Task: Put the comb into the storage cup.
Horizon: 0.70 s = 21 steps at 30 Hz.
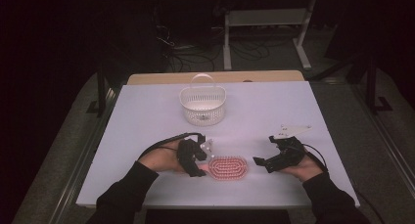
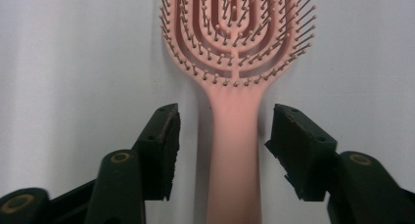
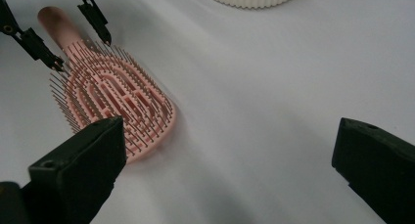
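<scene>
pink vented hairbrush (image 2: 234, 87), bristles up, lying flat on table (image 1: 147, 116).

hairbrush (image 2: 234, 136): pink matt plastic | basket (image 1: 202, 105): white perforated plastic | table (image 1: 274, 111): smooth matt white

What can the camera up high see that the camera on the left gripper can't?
High view alone: the white basket at the table's far side, the person's sleeves, and the right hand-held gripper, jaws wide open beside the brush head. Left gripper view alone: the pads flanking the pink handle with gaps either side, not pressing it, and each bristle's rounded tip. Shared: the pink hairbrush lying bristles up on the white table, and the left hand-held gripper at its handle.
</scene>
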Each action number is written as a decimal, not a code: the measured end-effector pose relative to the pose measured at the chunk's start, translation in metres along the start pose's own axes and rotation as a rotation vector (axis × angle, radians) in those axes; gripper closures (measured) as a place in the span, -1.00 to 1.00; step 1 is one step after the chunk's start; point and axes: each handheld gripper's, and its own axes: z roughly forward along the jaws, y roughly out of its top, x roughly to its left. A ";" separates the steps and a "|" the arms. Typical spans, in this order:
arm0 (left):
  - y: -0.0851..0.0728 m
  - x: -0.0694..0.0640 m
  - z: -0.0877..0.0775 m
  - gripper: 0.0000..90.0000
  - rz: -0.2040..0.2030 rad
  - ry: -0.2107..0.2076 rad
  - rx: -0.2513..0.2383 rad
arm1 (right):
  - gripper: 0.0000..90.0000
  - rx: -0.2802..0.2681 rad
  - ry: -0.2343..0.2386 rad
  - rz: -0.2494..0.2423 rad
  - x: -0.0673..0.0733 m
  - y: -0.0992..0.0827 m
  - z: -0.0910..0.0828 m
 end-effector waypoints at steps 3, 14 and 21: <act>0.001 0.000 0.002 0.11 0.007 -0.007 0.018 | -1.00 0.001 0.001 -0.001 0.000 0.000 0.000; 0.003 -0.002 0.006 0.34 0.016 -0.010 0.043 | -1.00 -0.001 0.000 0.000 0.000 0.000 0.000; 0.006 -0.004 0.006 0.41 0.020 -0.006 0.058 | -1.00 -0.001 0.001 -0.001 0.000 0.000 0.000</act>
